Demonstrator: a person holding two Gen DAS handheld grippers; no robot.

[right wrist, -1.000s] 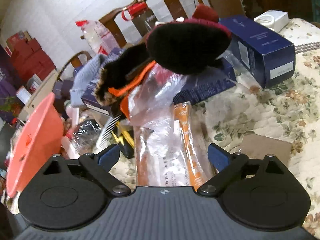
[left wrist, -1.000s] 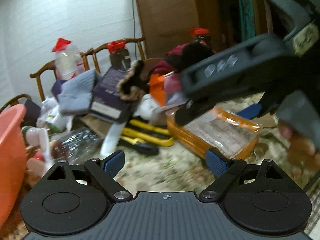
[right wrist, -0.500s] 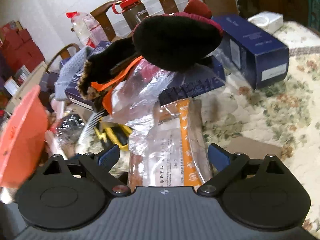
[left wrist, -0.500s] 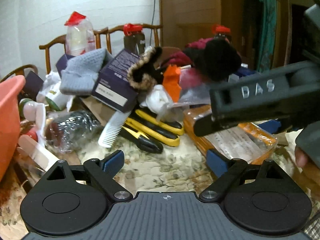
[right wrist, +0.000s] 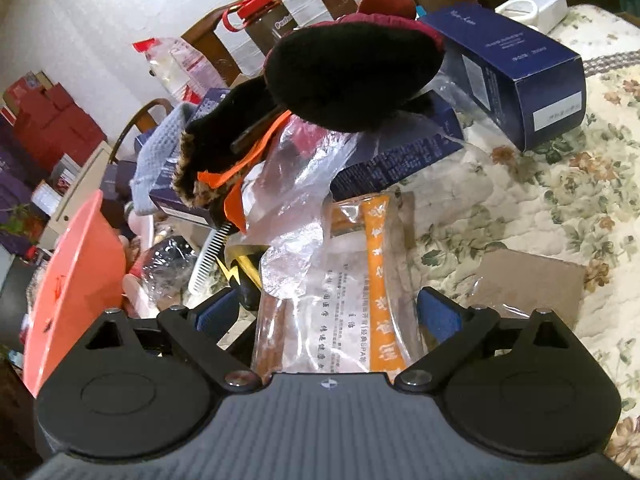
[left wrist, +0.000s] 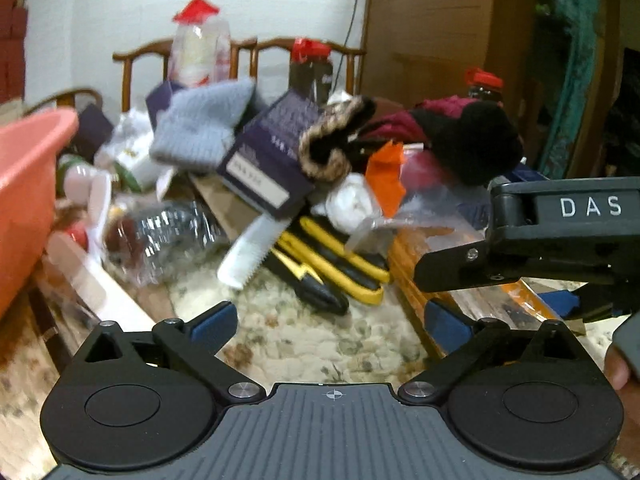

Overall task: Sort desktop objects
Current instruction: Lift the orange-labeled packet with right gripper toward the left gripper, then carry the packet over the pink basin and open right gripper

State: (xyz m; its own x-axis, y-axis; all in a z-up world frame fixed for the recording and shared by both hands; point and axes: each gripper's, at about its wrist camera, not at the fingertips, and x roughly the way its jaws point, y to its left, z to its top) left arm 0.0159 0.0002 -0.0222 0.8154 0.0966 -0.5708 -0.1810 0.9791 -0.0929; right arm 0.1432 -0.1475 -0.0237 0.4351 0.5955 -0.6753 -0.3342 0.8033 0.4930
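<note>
The left gripper (left wrist: 328,320), low in the left wrist frame, is seen level now where a second ago its view was tilted, and its jaws have just been opening to their widest; nothing lies between the blue pads (left wrist: 212,320), only bare floral tablecloth (left wrist: 304,340). The right gripper (right wrist: 328,316) is held nearly unmoved, its jaws spread wide over the clear packet with orange bands (right wrist: 360,300), which lies between the pads but is not seen to be pressed. No object is judged to be picked yet; a grasp is being prepared.

The pile to be sorted sits at the centre of both frames. Counted in the left wrist view: three red-capped bottles along the top, one grey knitted hat (left wrist: 200,124), one black and maroon fleece hat (left wrist: 472,140), one fur-trimmed black glove (left wrist: 332,148), one white comb (left wrist: 248,256), one pair of yellow-handled pliers (left wrist: 340,268), one orange plastic basin (left wrist: 28,200) at the left edge. In the right wrist view, one dark blue carton (right wrist: 516,80) sits at the upper right.
</note>
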